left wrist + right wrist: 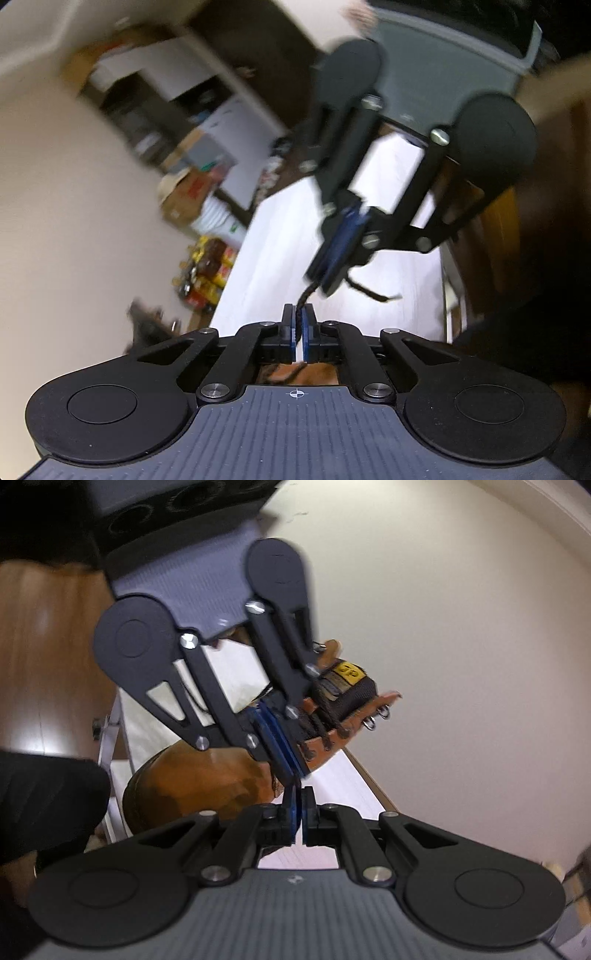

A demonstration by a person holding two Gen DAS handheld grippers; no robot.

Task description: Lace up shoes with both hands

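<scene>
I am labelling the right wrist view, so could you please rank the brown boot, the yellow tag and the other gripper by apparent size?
1. Left gripper, though nearness may enlarge it.
2. Brown boot, partly hidden.
3. Yellow tag.

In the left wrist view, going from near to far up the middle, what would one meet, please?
Left gripper, shut on the black lace → right gripper, also on the lace → white table beyond.

left wrist: we look along our fingers, close, at the right black two-finger gripper [334, 275].
right wrist: we face the left black two-finger gripper [295, 771], close.
shared: white tabletop [280, 236].
</scene>
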